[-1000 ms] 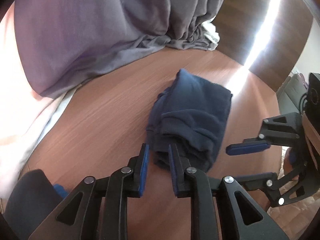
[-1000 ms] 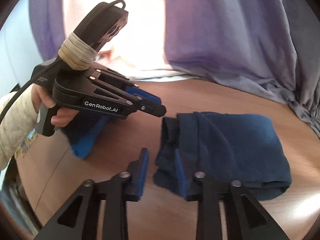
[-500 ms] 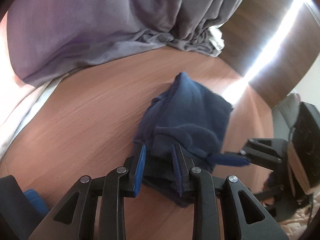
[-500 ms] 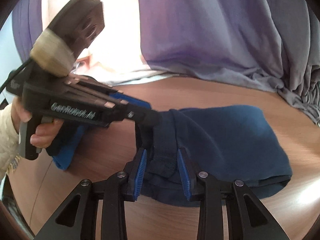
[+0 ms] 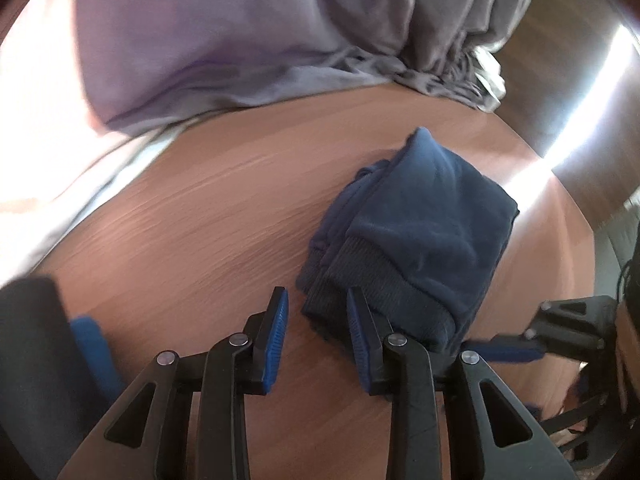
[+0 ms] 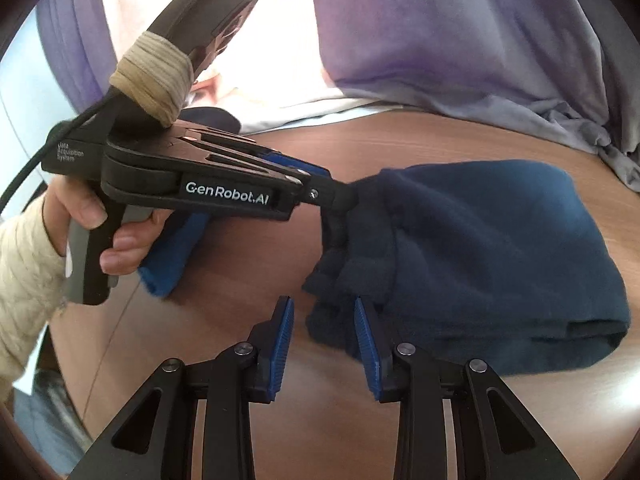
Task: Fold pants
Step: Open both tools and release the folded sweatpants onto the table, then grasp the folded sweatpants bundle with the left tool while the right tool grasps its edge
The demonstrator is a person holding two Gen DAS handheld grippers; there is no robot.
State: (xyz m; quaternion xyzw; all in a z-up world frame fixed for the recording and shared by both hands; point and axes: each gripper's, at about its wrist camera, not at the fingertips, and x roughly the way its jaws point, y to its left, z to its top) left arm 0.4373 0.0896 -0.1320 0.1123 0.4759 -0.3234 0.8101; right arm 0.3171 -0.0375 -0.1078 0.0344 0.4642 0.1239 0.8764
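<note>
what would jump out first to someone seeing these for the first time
The folded navy pants lie bundled on the round wooden table, right ahead of both grippers. In the right wrist view, the left gripper reaches in from the left, its tip at the bundle's near edge. Behind hangs a purple-grey curtain.

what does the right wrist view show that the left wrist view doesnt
Only the right wrist view shows the person's hand on the left gripper's handle, the GenRobot.AI label, the tan wrapping on it, and a blue cloth beneath.

Only the left wrist view shows the ribbed cuff of the pants, a bright sunlit strip and the dark wall panel.

Both show the folded navy pants on the wooden table, the grey curtain, and both grippers, left gripper and right gripper, open at the near edge.
</note>
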